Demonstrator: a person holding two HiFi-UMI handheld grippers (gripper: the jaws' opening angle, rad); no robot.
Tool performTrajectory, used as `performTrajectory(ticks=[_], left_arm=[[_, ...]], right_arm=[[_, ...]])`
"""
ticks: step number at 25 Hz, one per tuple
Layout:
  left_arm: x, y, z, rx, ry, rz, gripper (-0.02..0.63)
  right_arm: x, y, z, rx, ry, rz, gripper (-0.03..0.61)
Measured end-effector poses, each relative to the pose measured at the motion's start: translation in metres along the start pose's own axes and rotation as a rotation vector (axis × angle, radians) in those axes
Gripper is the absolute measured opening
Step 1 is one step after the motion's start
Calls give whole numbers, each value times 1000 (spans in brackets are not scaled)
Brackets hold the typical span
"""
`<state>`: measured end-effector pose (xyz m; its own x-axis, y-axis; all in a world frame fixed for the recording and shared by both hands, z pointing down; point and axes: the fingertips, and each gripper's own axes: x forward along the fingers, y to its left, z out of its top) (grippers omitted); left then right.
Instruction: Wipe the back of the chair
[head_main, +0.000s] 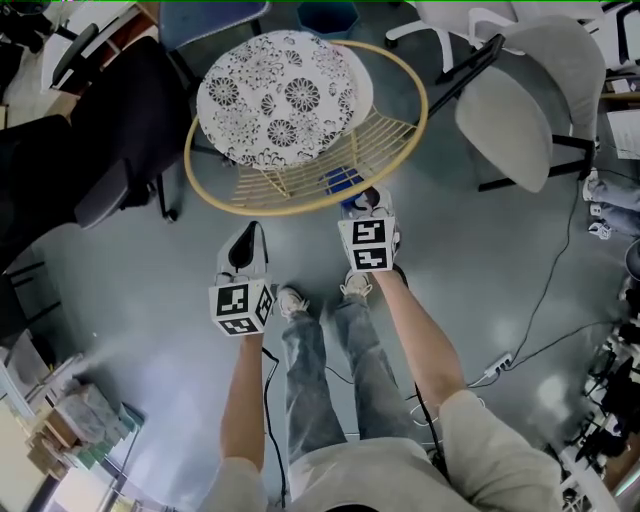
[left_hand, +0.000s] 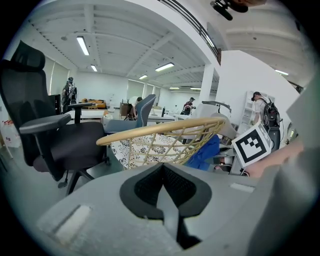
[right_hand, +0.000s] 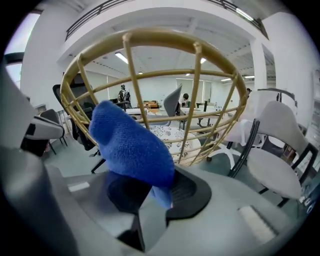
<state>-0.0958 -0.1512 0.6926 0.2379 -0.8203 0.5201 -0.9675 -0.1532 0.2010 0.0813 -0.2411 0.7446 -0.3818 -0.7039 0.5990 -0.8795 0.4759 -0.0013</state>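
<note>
Two grippers are held just behind a round rattan chair (head_main: 421, 100), whose patterned cushion (head_main: 280, 95) lies on the seat; the chair's back, a fan of pale bars (head_main: 385, 135) under a hoop rim, faces the person. A blue cloth (right_hand: 130, 145) is clamped between the jaws of the right gripper (right_hand: 159, 196), with most of it bunched above them; in the head view it is seen low at the bars, near the rim, though contact with the rattan cannot be confirmed. The jaws of the left gripper (left_hand: 163, 175) are pressed together with nothing between them; it is held to one side, apart from the chair, and no part in the wiping is shown for it.

As for progress, the cloth is judged to be in hand and brought to the right place, so the preparation is done; no mark of wiping is visible on the bars, so how much has been covered cannot be read; most of the back, the upper bars and the hoop included, is judged to be left.
</note>
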Motion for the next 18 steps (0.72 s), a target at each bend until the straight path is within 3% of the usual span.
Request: performTrajectory(ticks=[9, 18], left_arm=[[4, -19, 5, 10, -9, -3, 5], [-31, -15, 9, 5, -31, 16, 5]], right_arm=[[-22, -18, -6, 15, -16, -3, 85], [-72, -21, 2, 28, -47, -47, 86]])
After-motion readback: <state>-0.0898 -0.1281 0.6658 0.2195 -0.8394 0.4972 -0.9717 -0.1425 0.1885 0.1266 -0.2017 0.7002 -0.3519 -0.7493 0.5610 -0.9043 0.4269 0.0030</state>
